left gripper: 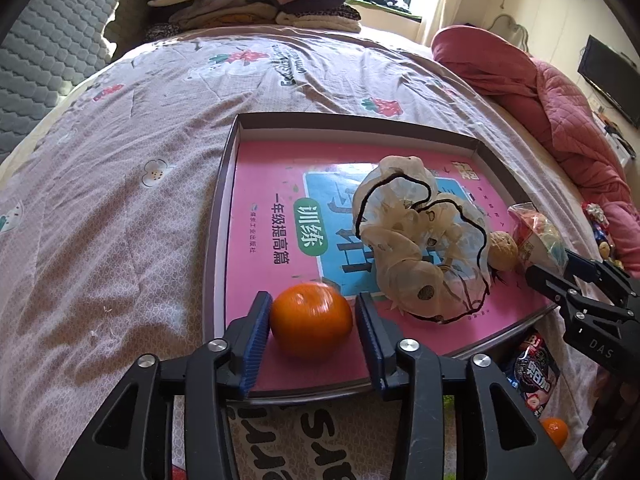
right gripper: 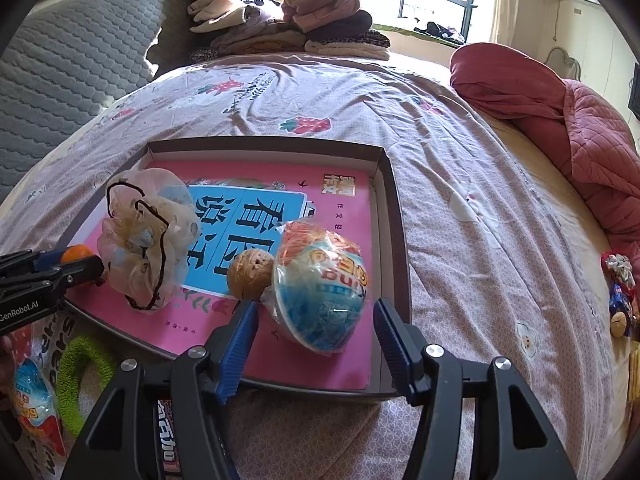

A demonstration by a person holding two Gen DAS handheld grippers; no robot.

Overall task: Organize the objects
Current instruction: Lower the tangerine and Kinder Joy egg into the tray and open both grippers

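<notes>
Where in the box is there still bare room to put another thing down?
The far strip of the pink book, along the box's back wall, is bare. So is the stretch between the orange and the left wall. The right near corner is crowded: walnut, wrapped egg, scrunchie.

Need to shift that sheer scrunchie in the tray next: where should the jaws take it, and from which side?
Grip the sheer scrunchie at its bunched, gathered middle rather than the loose black-edged ruffle, which would slip. Come from above on the open side toward the orange; the walnut and wrapped egg crowd the other side.
</notes>
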